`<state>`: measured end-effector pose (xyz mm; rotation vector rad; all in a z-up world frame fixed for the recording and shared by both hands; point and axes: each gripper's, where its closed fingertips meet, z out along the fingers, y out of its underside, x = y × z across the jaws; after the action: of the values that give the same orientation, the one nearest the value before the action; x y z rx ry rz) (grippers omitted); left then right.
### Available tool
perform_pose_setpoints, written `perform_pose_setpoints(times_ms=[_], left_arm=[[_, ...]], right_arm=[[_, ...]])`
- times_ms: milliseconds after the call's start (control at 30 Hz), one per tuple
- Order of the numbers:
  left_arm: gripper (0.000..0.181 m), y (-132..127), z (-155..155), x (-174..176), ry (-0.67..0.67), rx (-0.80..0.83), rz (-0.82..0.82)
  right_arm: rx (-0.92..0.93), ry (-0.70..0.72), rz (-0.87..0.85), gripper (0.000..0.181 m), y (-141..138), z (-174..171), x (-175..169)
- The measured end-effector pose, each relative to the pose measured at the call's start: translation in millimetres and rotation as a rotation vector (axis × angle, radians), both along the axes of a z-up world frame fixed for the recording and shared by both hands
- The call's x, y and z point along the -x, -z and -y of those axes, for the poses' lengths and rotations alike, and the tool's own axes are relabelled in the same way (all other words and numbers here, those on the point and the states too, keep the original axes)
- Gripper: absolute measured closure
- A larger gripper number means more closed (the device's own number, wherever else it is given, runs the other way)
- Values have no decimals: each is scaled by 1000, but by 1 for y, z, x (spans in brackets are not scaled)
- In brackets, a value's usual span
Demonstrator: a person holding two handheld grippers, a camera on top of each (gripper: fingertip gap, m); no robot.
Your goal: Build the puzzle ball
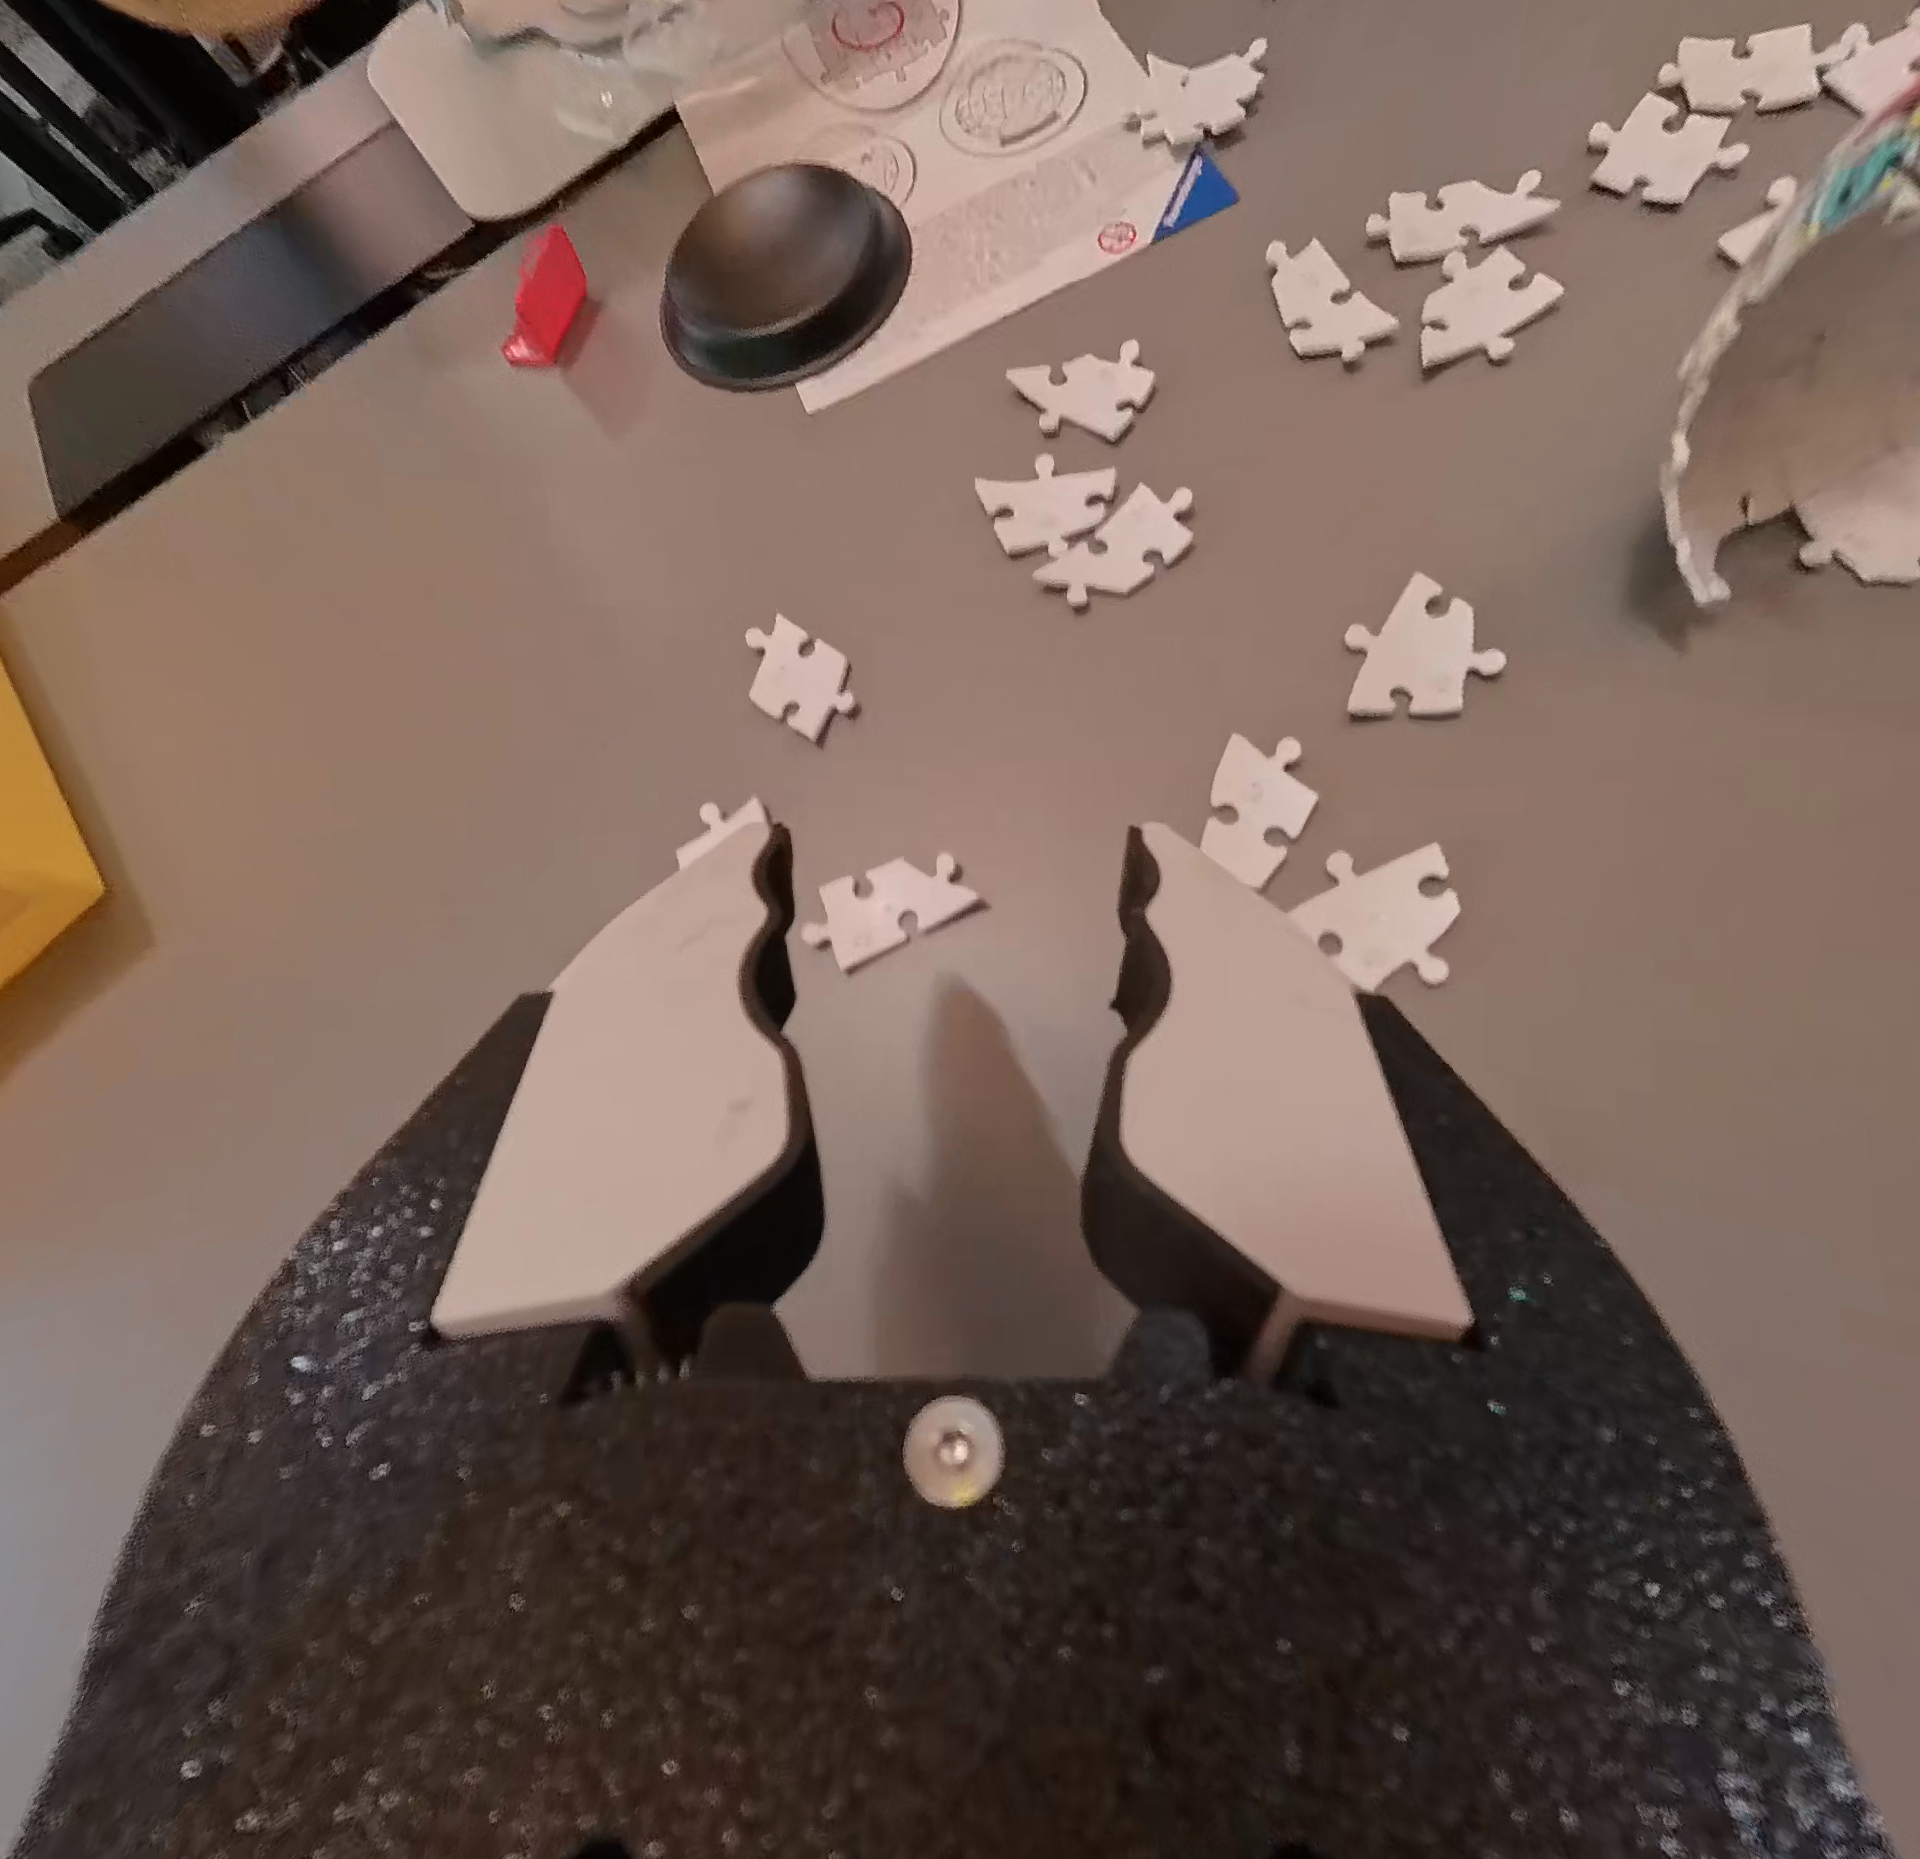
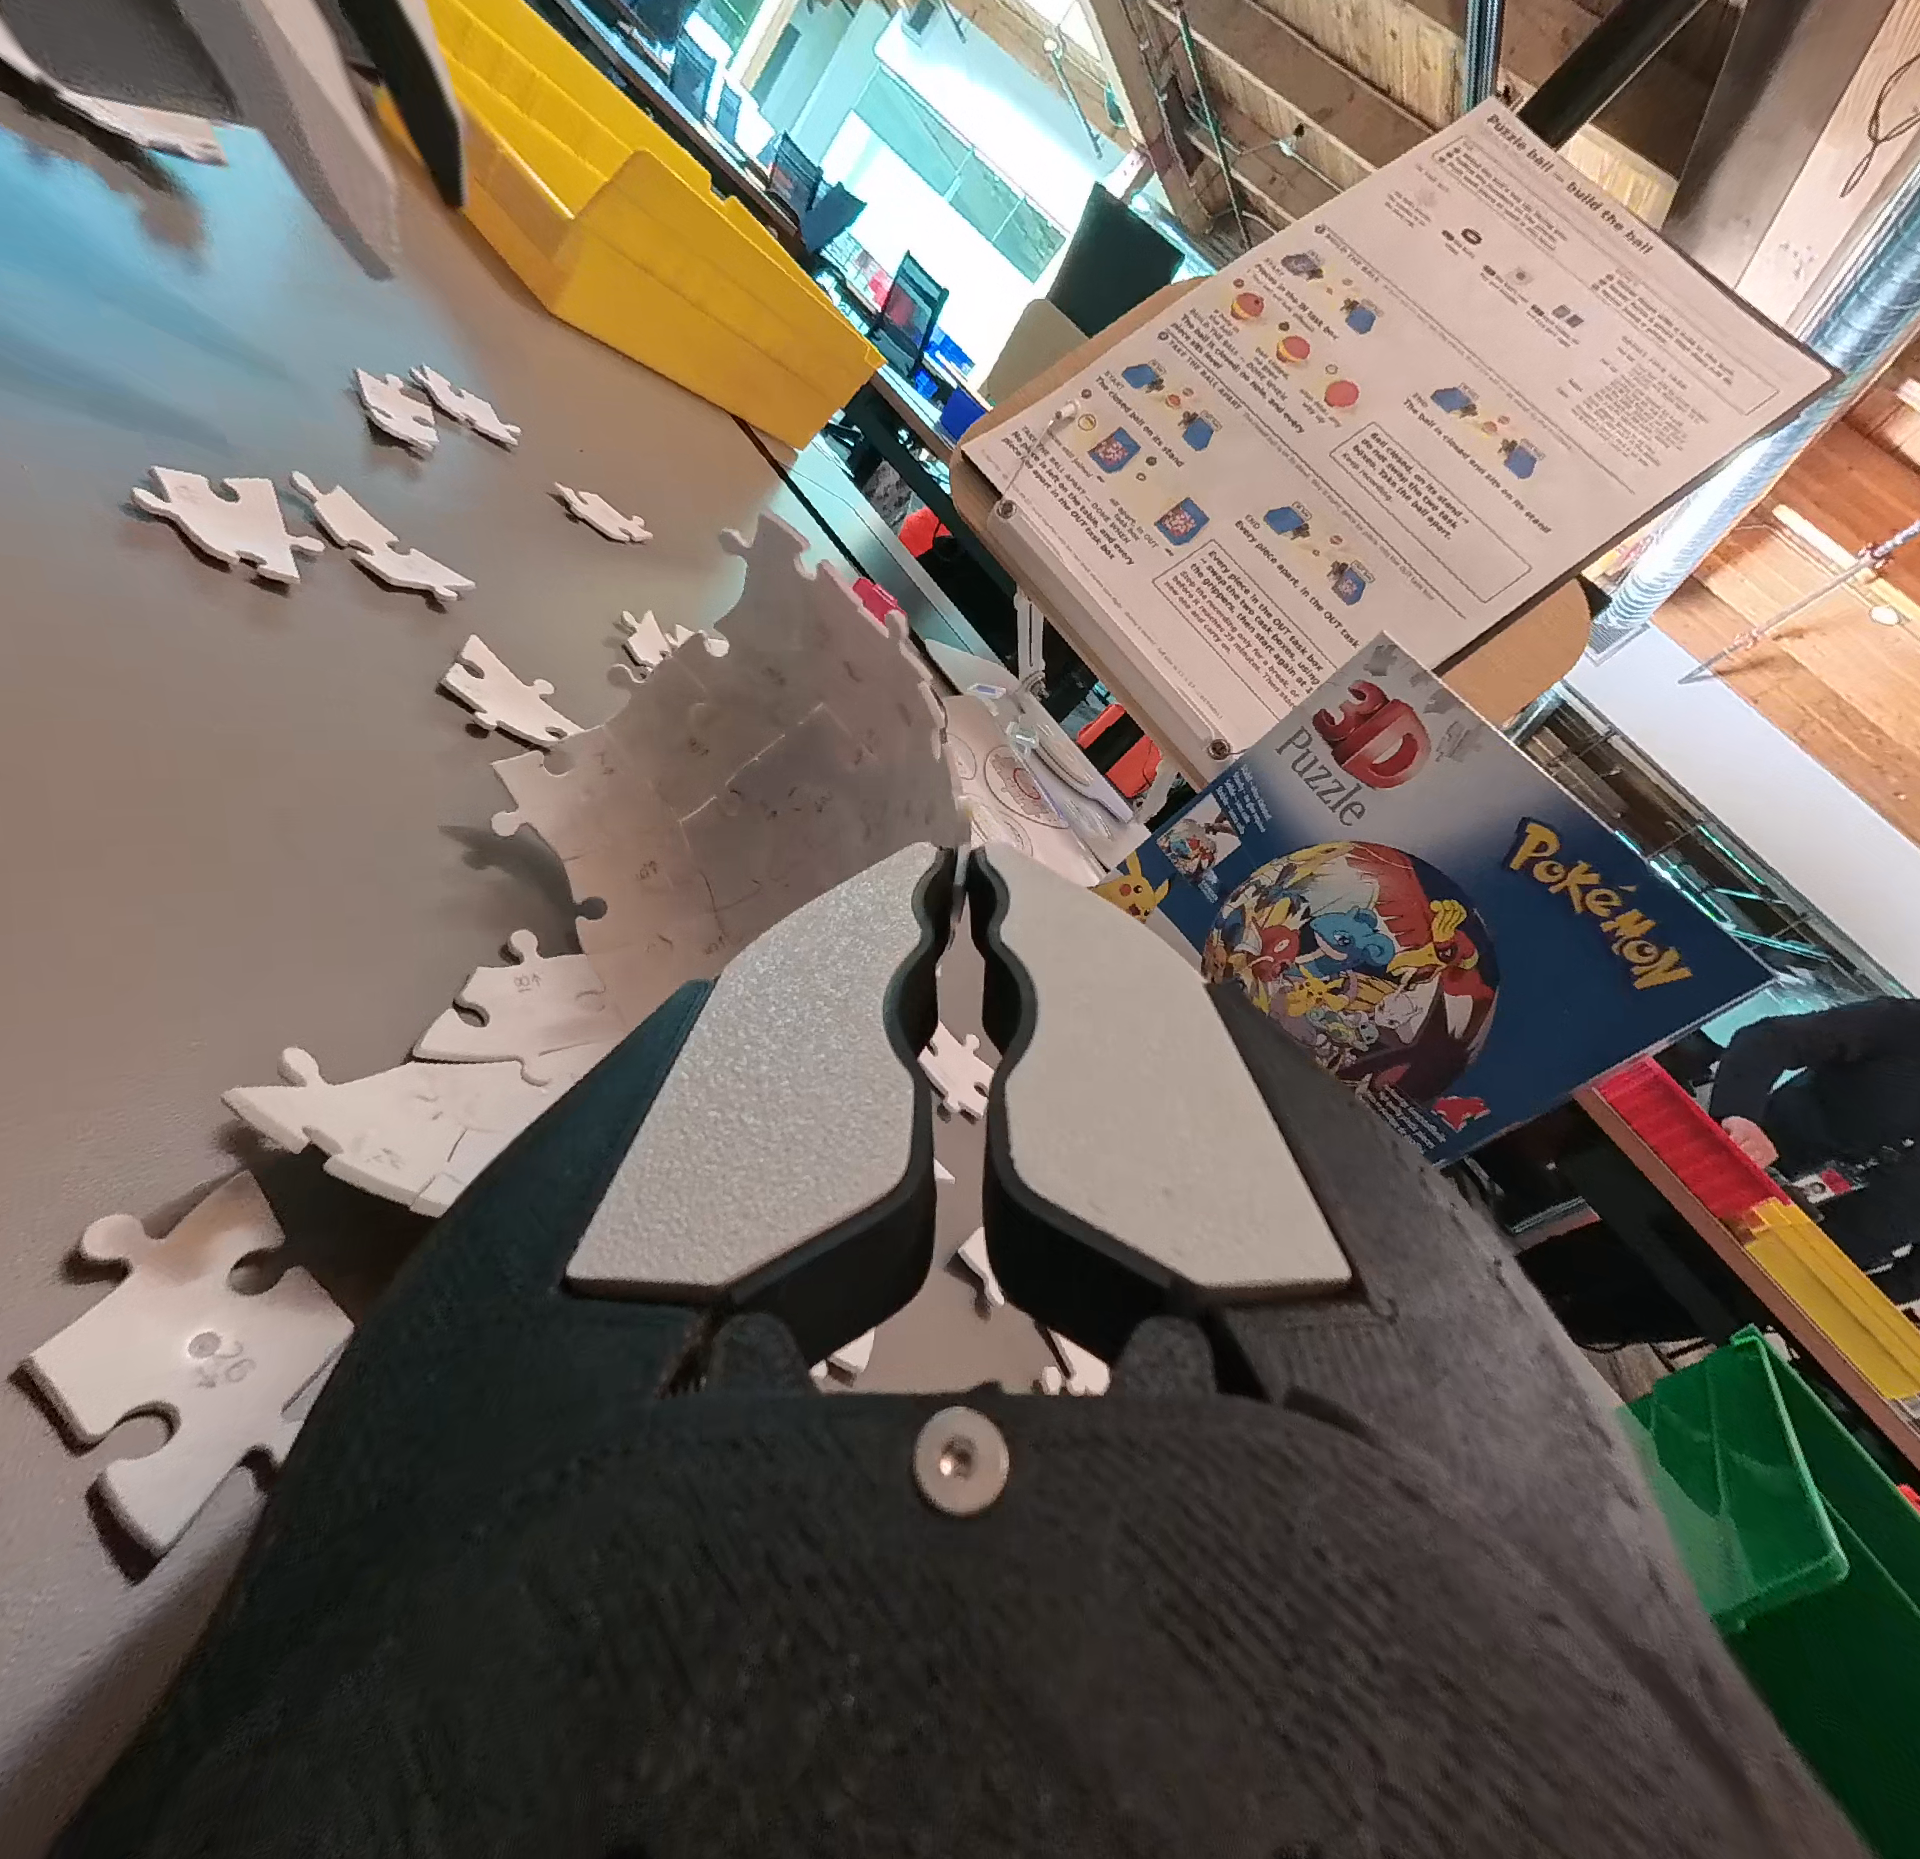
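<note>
With the left tool (image 1: 954, 853) spread empty over a loose piece (image 1: 891, 909) on the tabletop (image 1: 416, 770) and the right tool (image 2: 961, 859) pinched on the half-built shell's (image 2: 748, 770) near rim, squeezing or twisting there could pop joints apart.
</note>
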<state>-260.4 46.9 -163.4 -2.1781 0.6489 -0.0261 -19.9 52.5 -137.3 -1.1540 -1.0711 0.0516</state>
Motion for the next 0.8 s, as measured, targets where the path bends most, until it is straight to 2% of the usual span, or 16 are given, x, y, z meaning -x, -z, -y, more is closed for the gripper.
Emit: perform_pose_setpoints(times_ms=[200, 500, 633, 733, 800], left_arm=[[128, -10, -27, -17, 18, -17, -48], [134, 4, -66, -60, 150, 7, -155], [135, 13, -98, -95, 242, 55, -175], [132, 21, -131, -127, 242, 139, -95], [132, 26, -157, -142, 185, 197, -24]], right_arm=[[-5, -16, 1, 179, -1, 2, 3], [11, -36, -18, 179, -1, 3, 3], [16, -41, -22, 178, -1, 2, 3], [17, -43, -23, 178, -1, 2, 4], [17, -43, -23, 178, -1, 2, 4]])
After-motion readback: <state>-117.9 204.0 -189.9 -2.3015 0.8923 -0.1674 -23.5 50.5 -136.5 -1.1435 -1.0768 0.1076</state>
